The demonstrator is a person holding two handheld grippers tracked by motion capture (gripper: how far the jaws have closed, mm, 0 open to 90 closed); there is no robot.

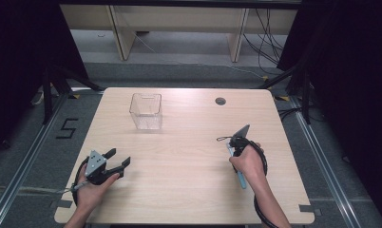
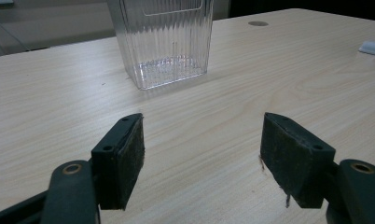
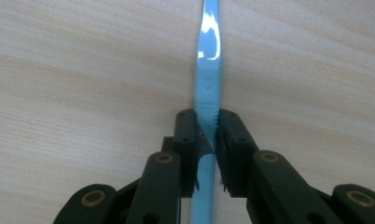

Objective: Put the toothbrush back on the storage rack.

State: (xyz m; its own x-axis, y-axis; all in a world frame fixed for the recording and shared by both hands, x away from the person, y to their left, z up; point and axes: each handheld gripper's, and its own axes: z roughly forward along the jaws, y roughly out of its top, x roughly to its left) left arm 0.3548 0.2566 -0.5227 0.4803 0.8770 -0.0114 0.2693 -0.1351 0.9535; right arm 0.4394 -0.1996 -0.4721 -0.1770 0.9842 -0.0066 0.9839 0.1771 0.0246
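Observation:
A light blue toothbrush (image 3: 209, 70) lies flat on the wooden table, and my right gripper (image 3: 208, 140) is shut on its ribbed handle from above. In the high view this right gripper (image 1: 235, 151) points down at the right middle of the table, with the toothbrush handle (image 1: 242, 179) sticking out toward the near edge below the hand. My left gripper (image 1: 119, 158) rests low at the front left, open, with nothing between its pads (image 2: 125, 158). A clear ribbed plastic container (image 1: 145, 111) stands upright at the back left, straight ahead of the left gripper (image 2: 202, 154).
A round cable hole (image 1: 220, 100) sits near the table's far edge. The clear container (image 2: 164, 42) looks empty. The toothbrush's white head (image 2: 373, 47) shows at the right edge of the left gripper view. Dark curtains and metal rails flank the table (image 1: 189, 190).

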